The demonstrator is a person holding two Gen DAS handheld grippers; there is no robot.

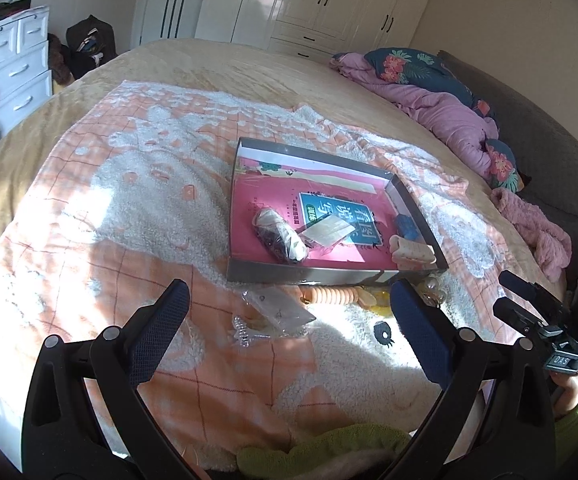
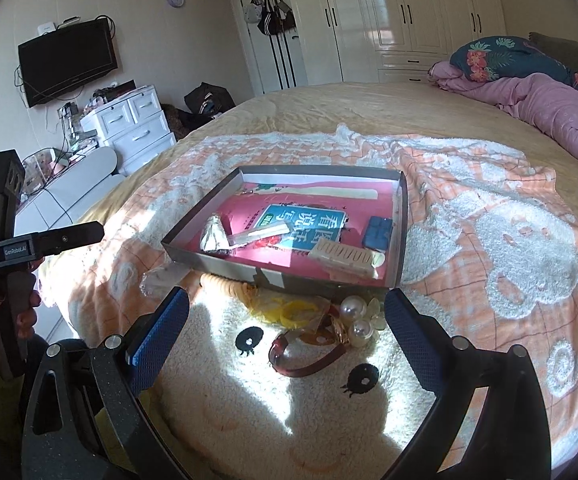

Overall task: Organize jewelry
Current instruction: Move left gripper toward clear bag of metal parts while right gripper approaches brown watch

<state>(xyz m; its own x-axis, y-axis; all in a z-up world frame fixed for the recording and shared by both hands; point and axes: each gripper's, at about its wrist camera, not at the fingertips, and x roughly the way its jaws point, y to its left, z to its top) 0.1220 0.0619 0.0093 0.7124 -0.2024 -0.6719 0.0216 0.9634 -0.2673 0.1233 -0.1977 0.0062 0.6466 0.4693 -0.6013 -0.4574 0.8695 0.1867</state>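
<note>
Both grippers hang over the patterned blanket on the bed with their jaws spread wide and nothing between them. The left gripper points at a clear plastic packet and a small silvery clip lying just short of the shallow grey tray; the right gripper faces the loose pile at its twelve o'clock: a dark red strap bracelet, two pearl beads touching it, a crumpled yellow packet and a peach coil band tucked against the tray's near wall. The tray already carries a few pieces on its pink liner, among them a cream hair comb at its four o'clock corner, a blue block and a foil-wrapped bundle. So the jewelry is split, part inside the tray and the rest strewn on the blanket at the tray's six o'clock edge. The risks I see come from the surface and the clutter: the fleece is soft and thick, so a finger pressed down for the thin packet may snag pile instead; the pearls look round and smooth and would likely roll out of a pinch; the strap overlaps its neighbours, so lifting it could drag them along; and the tray sits unsteadily on bedding, so a nudge to its near wall may tip the contents.
</note>
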